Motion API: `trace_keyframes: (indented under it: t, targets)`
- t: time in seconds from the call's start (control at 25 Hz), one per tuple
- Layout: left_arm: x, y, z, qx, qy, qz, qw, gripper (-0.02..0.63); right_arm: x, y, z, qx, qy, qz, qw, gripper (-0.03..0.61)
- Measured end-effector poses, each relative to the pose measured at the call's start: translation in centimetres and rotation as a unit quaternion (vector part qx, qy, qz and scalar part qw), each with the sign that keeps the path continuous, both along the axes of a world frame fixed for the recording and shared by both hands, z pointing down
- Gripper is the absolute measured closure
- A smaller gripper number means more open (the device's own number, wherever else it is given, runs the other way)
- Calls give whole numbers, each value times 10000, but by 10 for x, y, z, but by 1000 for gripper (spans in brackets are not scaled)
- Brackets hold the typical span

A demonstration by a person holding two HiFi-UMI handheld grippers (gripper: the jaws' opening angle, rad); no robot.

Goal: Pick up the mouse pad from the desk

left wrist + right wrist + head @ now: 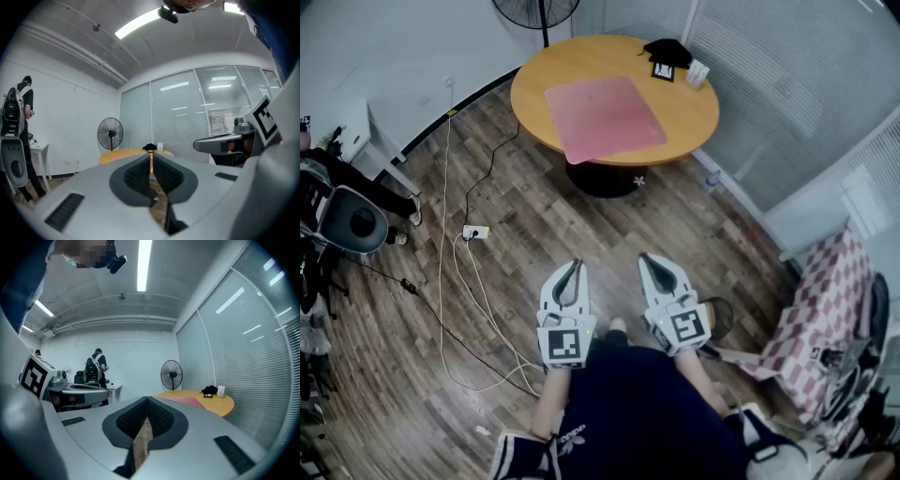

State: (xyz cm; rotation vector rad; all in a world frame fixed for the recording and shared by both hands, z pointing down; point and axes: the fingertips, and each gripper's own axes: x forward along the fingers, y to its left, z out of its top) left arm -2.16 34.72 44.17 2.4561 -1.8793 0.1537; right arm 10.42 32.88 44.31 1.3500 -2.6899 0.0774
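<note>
A: Item 1, pad (605,117): where?
B: Flat on the desk (539,80), well ahead. Probably thin, soft, light; I'd pinch its near edge. My left gripper (574,265) and right gripper (646,259): closed, empty.

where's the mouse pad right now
In the head view the pink mouse pad lies flat on the round wooden table at top centre, reaching its near edge.

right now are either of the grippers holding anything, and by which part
Nothing is held. The left gripper and right gripper are both shut and empty, over the floor. The pink mouse pad lies flat on the round table.
</note>
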Motion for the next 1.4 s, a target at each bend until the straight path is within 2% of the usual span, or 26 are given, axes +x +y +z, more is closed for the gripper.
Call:
trace_keyframes:
  t: [0.12,0.24,0.4,0.52,0.68,0.96,1.24,1.4]
  targets:
    - [8,-1,-3,25,143,-5,9999,595,5,-1,-1,19,-19,-12,10000,575]
    - [12,-2,-4,36,169,11,9998,595,7,-2,1,29,-33,-60,10000,575]
    - [16,-4,-5,66,204,17,9998,595,6,-2,1,154,-292,-266,9991,575]
    - [17,-7,-7,80,276,-37,9996,595,10,-5,1,198,-249,-276,9991,575]
    - [22,-12,-10,139,207,-83,9997,595,16,-9,-1,208,-272,-349,9988,575]
    - [34,-18,-5,63,210,-63,9997,595,34,-13,4,214,-322,-448,9982,575]
    - [25,-27,1,-183,246,-314,9990,597,43,-23,7,119,-426,-355,9984,575]
    - [18,-45,3,-228,253,-316,9989,598,37,-38,13,72,-360,-390,9986,575]
